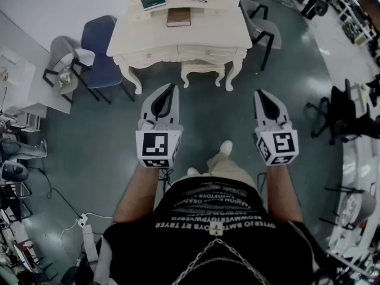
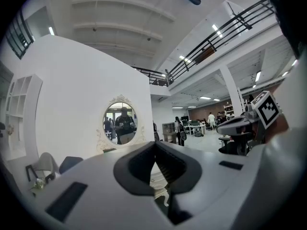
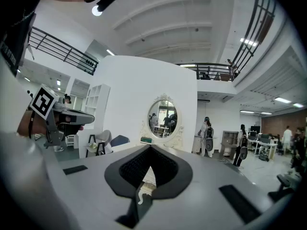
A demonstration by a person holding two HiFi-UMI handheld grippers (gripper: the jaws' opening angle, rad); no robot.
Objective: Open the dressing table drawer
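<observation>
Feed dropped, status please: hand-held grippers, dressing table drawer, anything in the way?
Left hand-held gripper and right hand-held gripper both shut, empty. Drawer closed, untouched, grippers well short of it. Stool in front of it.

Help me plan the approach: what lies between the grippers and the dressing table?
Only bare grey floor, as the head view shows. A small stool stands tucked at the dressing table's front, beyond the left gripper and right gripper.
</observation>
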